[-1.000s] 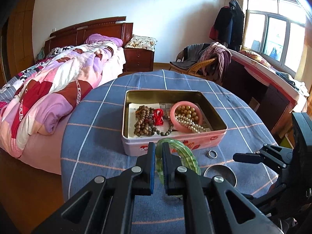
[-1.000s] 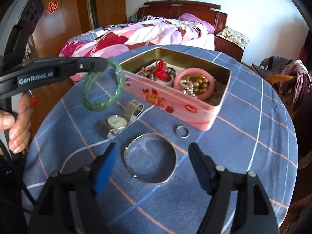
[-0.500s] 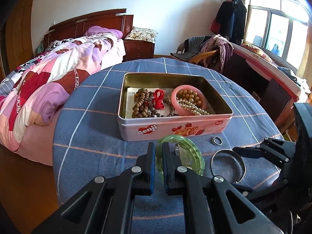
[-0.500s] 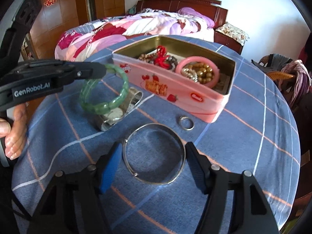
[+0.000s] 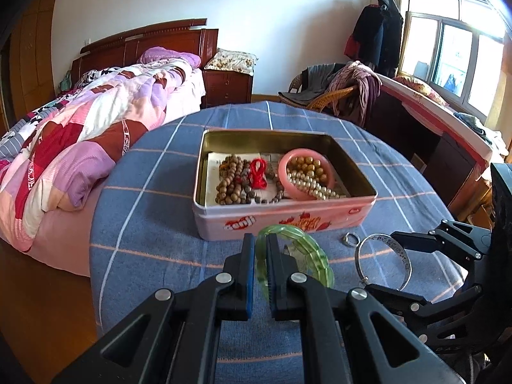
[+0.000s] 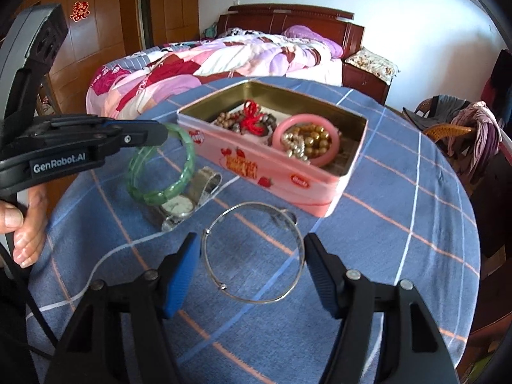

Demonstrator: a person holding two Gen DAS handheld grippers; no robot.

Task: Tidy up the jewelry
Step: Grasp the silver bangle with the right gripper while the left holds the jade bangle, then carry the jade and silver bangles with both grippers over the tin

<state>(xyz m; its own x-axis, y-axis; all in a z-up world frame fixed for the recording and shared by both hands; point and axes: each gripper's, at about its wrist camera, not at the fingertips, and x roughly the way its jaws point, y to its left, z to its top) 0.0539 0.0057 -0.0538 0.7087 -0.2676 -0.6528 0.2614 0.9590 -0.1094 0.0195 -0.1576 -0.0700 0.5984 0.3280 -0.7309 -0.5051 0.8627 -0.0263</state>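
Observation:
My left gripper [image 5: 260, 249] is shut on a green bangle [image 5: 307, 252] and holds it above the table, just in front of the pink tin [image 5: 288, 220]. The bangle also shows in the right wrist view [image 6: 166, 166], hanging from the left gripper [image 6: 160, 132]. The tin [image 6: 281, 172] holds brown beads [image 5: 232, 182], a red knot [image 5: 257, 172], a pink bangle [image 5: 288, 172] and pearls. My right gripper [image 6: 251, 252] is open, its fingers either side of a silver bangle [image 6: 256, 252] lying on the cloth. The silver bangle [image 5: 384, 256] lies right of the green one.
A wristwatch [image 6: 179, 206] lies on the blue checked tablecloth [image 6: 400, 208] under the green bangle. A small silver ring [image 5: 350, 239] lies by the tin's front. A bed [image 5: 80, 134] stands to the left, a chair with clothes [image 5: 339, 92] behind the round table.
The right gripper has moved forward and down, so its open fingers now flank the silver bangle. The left gripper, still holding the green bangle, has drawn back a little from the tin.

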